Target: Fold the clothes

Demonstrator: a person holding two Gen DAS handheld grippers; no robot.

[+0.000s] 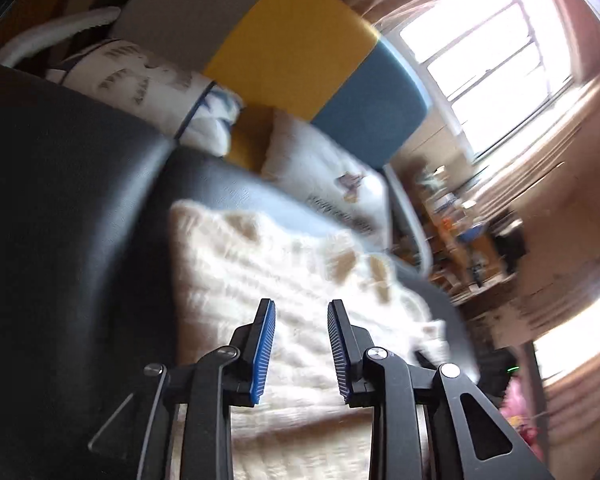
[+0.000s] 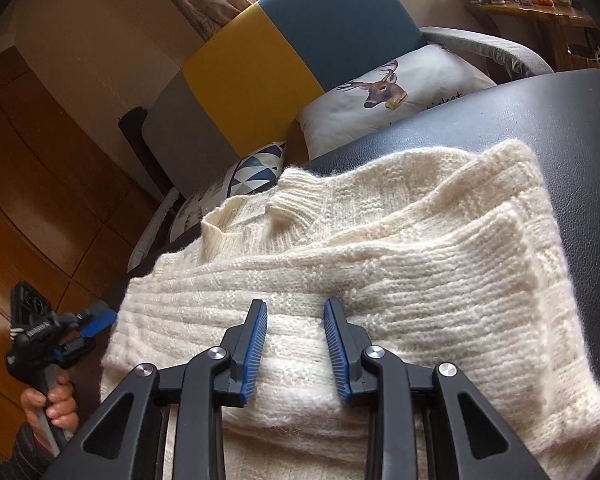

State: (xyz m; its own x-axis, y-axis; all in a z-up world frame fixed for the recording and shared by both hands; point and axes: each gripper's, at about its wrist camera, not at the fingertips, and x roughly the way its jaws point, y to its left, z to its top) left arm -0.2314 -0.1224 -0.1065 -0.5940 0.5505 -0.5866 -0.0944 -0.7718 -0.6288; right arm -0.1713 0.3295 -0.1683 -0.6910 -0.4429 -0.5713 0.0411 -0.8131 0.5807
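- Cream knit sweater (image 2: 380,264) lies on the black counter (image 2: 572,128), already doubled over itself in layers, collar toward the sofa (image 2: 284,52).
- My right gripper (image 2: 295,350) hovers over the near folded edge, jaws apart, gripping nothing.
- My left gripper (image 1: 301,350) is likewise parted and empty; seen from the right wrist it sits off the sweater's left edge. Its own view is blurred.
- Judgement: either a further fold is due or the bundle is finished; I cannot tell.
- If folding on: pinch every layer, keep edges aligned, lift both sides evenly; loose knit stretches.

A home: cushioned sofa (image 2: 284,52), curtained window (image 1: 488,52).
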